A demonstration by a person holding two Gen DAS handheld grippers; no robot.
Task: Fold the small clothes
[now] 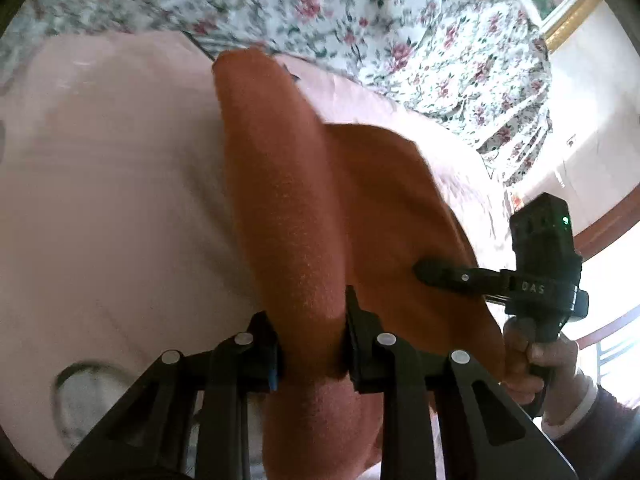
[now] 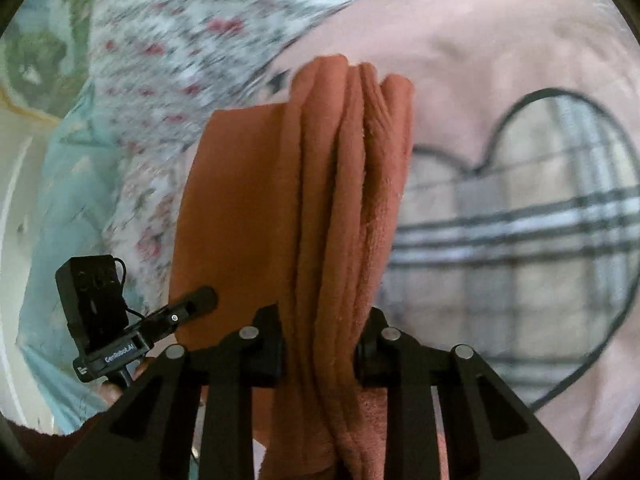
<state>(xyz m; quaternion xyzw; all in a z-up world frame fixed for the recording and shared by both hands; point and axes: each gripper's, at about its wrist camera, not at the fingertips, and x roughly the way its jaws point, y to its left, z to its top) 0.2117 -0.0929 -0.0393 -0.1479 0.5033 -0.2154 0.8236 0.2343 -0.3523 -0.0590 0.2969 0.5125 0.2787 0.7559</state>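
Both the left gripper (image 1: 310, 344) and right gripper (image 2: 320, 344) clamp the rust-orange cloth's (image 1: 280, 184) layered edges. Pink blanket (image 1: 112, 160) lies open beneath, floral sheet (image 1: 360, 12) beyond.

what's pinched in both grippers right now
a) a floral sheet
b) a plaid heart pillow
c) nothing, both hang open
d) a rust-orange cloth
d: the left gripper and the right gripper each have their pads pressed on bunched folds of the rust-orange cloth, which is lifted over the pink bedding.
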